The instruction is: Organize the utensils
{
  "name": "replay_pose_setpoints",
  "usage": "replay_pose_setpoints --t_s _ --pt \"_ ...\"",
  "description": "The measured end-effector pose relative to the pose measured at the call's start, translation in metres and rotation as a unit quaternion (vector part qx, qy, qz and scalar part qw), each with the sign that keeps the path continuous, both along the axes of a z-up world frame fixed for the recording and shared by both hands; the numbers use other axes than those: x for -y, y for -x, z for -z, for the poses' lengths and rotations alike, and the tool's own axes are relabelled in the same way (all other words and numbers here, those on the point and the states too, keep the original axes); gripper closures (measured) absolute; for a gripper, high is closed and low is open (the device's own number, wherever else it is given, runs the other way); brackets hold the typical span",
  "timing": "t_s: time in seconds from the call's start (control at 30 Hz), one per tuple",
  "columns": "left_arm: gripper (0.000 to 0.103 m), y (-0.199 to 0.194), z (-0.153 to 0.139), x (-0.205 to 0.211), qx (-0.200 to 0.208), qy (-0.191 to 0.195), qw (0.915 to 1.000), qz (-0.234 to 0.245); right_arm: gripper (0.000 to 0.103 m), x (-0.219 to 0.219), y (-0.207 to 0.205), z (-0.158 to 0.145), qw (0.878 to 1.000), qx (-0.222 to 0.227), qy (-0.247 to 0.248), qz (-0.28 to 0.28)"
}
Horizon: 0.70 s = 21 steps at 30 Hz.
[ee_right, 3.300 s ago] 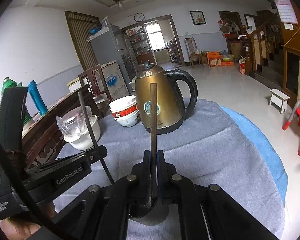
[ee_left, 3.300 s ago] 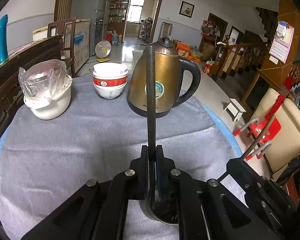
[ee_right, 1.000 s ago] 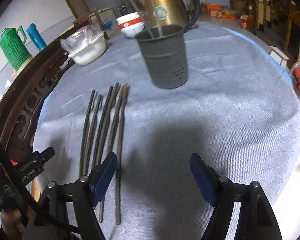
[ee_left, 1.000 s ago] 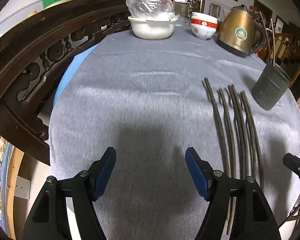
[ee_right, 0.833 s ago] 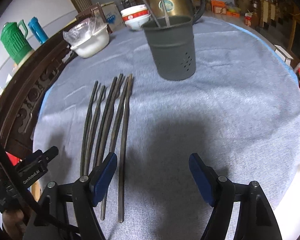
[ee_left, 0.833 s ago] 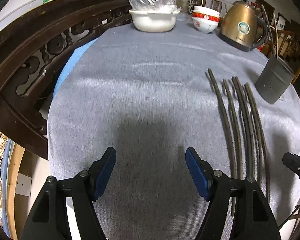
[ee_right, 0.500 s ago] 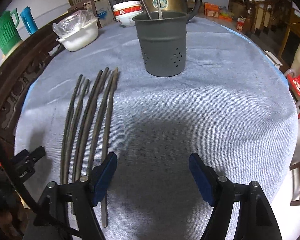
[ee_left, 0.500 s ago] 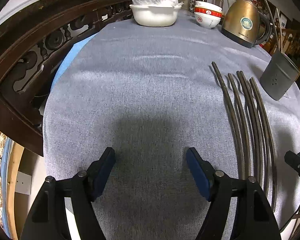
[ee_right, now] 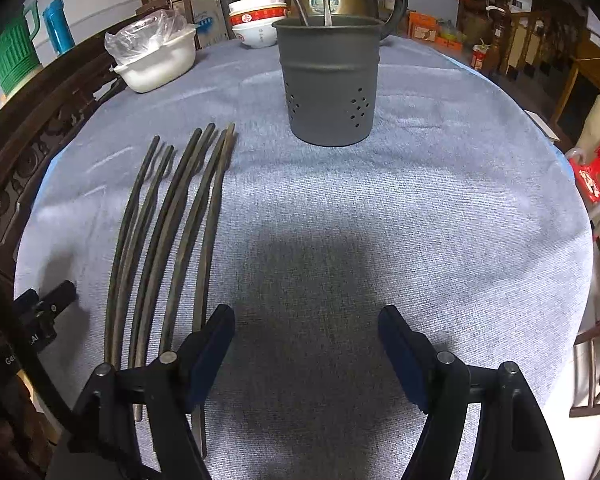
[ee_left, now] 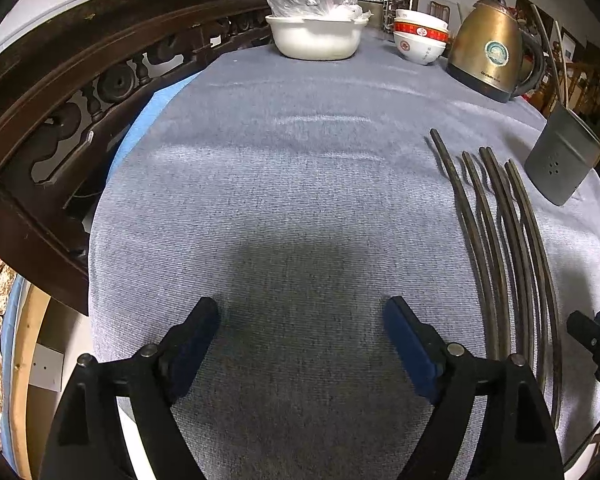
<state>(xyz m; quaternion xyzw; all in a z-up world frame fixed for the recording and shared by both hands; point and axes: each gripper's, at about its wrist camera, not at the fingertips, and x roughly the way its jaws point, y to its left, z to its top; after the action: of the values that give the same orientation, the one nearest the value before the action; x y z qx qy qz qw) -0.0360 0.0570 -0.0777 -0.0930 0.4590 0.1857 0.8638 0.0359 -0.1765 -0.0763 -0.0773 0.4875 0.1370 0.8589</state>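
In the right wrist view, the chopsticks lie in a row at left of frame, touching one another. The right gripper hovers spread and empty at bottom centre; the holder stands at top centre. The left gripper is likewise spread and empty. Best to pinch one stick only, near its end, then lift it clear of its neighbours.
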Motion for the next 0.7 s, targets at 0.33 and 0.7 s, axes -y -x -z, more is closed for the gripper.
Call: replay_pose_setpoints --t_s 0.33,0.7 --pt "0.013 0.0006 0.0012 -0.0015 0.003 -0.002 1.0000 -0.004 0.025 -0.0013 0.0031 -0.0005 1.000 0.006 0.003 0.001" --pt "0.009 0.0011 0.0032 -0.0024 0.006 -0.005 0.9999 -0.007 0.025 -0.0029 0.0041 -0.0004 1.000 0.011 0.010 0.002"
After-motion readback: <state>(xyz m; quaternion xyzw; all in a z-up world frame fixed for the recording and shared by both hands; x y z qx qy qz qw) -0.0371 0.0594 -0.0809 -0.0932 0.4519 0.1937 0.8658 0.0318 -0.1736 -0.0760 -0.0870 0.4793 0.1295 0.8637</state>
